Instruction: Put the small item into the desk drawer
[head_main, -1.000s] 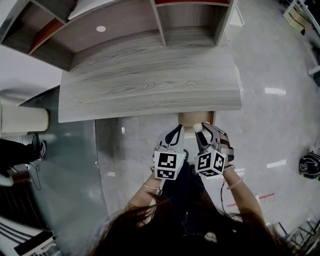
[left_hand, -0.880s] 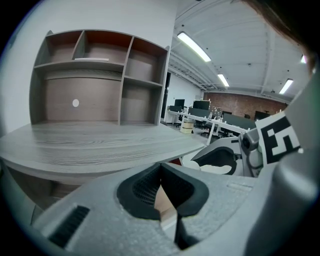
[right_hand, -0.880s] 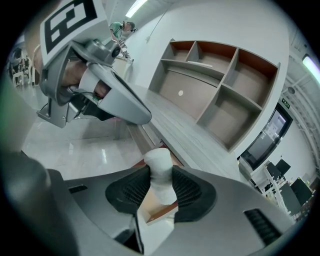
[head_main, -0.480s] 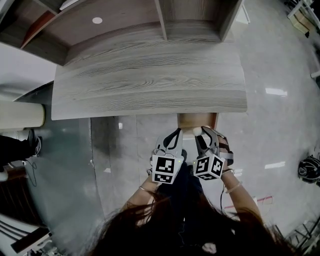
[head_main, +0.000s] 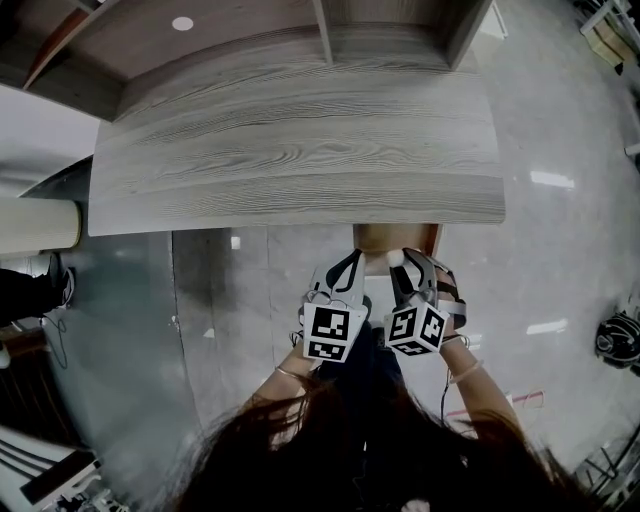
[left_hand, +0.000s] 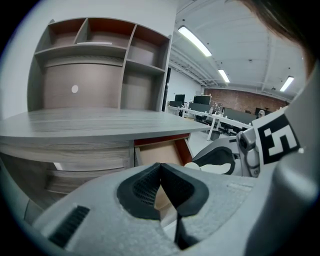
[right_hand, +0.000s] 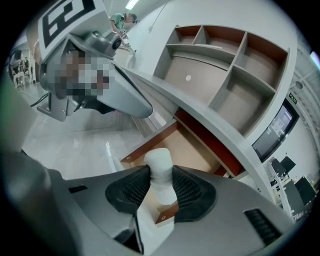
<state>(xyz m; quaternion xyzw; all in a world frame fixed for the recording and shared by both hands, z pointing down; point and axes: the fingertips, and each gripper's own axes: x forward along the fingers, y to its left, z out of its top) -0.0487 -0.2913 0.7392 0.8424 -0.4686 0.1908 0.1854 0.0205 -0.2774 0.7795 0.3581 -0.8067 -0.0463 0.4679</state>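
A small white item (right_hand: 161, 175) is clamped between the pads of my right gripper (right_hand: 161, 186), which is shut on it; it shows as a pale blob (head_main: 396, 257) at the tips of my right gripper (head_main: 402, 268) in the head view. The desk drawer (right_hand: 172, 150) stands pulled out under the grey desk top (head_main: 290, 150), its brown inside bare, and the item hangs just over its front edge. My left gripper (head_main: 347, 273) hovers beside the right one in front of the drawer (head_main: 394, 238). Its pads (left_hand: 150, 187) meet at the tip with nothing between them.
A shelf unit (left_hand: 100, 65) with open compartments rises at the back of the desk. Glossy grey floor (head_main: 560, 230) lies to the right, with a dark glass panel (head_main: 120, 330) at the left. A black object (head_main: 618, 338) sits on the floor at far right.
The view has shifted slightly so the desk looks larger and closer. Both grippers stay side by side before the open drawer, the right one still holding the white item.
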